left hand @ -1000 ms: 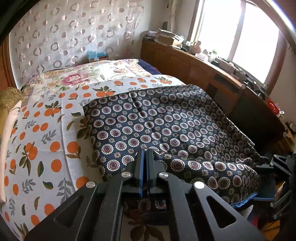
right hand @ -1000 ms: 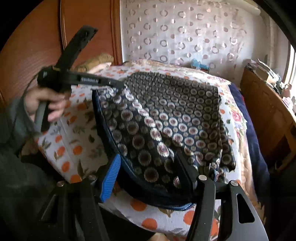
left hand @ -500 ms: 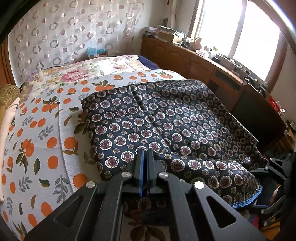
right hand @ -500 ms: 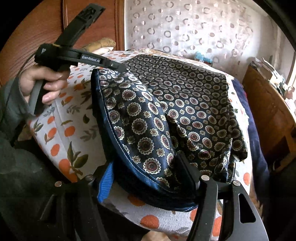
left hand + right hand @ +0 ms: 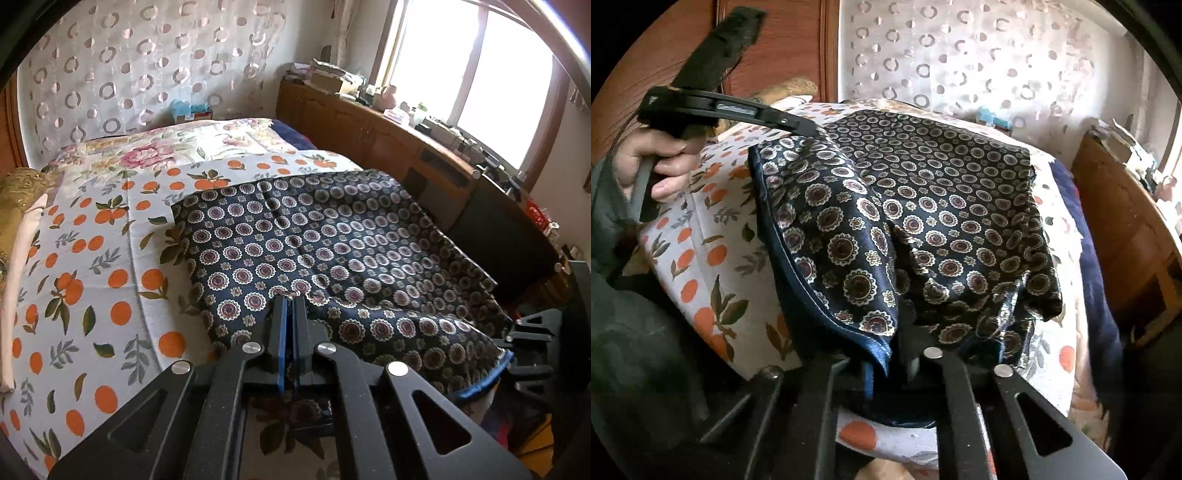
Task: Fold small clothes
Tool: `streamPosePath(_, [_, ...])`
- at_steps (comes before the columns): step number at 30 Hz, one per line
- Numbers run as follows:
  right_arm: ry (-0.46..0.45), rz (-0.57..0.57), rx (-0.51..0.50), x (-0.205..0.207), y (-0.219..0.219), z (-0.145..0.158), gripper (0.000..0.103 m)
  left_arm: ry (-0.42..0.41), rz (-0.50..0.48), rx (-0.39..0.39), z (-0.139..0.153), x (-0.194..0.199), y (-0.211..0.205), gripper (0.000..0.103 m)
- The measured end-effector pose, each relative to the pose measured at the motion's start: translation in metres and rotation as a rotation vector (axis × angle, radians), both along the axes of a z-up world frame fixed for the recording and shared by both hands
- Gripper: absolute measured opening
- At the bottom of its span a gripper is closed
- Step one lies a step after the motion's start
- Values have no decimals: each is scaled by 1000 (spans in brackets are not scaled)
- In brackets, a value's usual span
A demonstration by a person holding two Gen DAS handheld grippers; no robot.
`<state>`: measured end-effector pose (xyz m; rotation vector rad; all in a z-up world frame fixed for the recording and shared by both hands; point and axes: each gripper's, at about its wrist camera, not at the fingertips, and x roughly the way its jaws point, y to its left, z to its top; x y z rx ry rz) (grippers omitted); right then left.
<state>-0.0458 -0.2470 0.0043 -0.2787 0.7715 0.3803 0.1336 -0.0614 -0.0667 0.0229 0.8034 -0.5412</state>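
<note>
Pinching the patterned garment: left hand-held gripper; right hand-held gripper likewise

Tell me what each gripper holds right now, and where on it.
Both hold the garment by its near blue-trimmed edge: left gripper shut on one end, right gripper closed on the other, fabric bunched between its fingers.

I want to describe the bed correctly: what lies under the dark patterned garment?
Under the dark patterned garment lies the orange-print sheet. Anything between them is covered.
</note>
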Motion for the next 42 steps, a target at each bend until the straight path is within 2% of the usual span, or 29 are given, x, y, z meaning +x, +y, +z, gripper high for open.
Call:
streamPosePath(4, [-38,15,-12,0,0,13,4,-32,15,10,9,-11,7,3])
streamPosePath(10, [-160,29,25,17,-6,70,4,-61,57,-13,26,-17,27,3])
streamPosePath(14, [-173,58,45,54,-4,96,4,-73,80,-20,31,-18,39,5])
streamPosePath(19, [-138,65,19,112,7,92,4,-97,108,-25,35,-16,51,7])
streamPosePath(20, [-132,61,10,123,10,88,4,-100,112,-25,35,-16,53,9])
streamPosePath(22, [-102,42,4,142,13,78,4,-108,110,-26,35,-17,55,30])
streamPosePath(24, [-84,-3,6,158,15,75,16,-118,103,-27,35,-19,55,41])
streamPosePath(25, [-79,-26,7,163,15,75,19,-119,98,-26,34,-20,55,42])
streamPosePath(27, [-97,-62,16,166,14,78,44,-114,84,-20,31,-20,53,42])
streamPosePath(30, [-154,-95,60,152,5,91,59,-106,56,-4,26,-23,47,42])
streamPosePath(32, [-185,-110,81,138,-4,99,62,-102,43,4,22,-24,43,42])
streamPosePath(36, [-184,-118,77,111,-22,98,62,-89,7,9,17,-27,36,43])
streamPosePath(38, [-174,-121,78,97,-28,95,62,-89,-5,20,14,-30,33,57])
streamPosePath(39, [-164,-117,81,90,-29,92,62,-87,-10,22,13,-30,32,69])
streamPosePath(40, [-154,-112,82,87,-31,88,63,-84,-16,25,11,-30,31,75])
streamPosePath(42, [-133,-106,66,82,-34,80,63,-81,-19,40,8,-29,29,75])
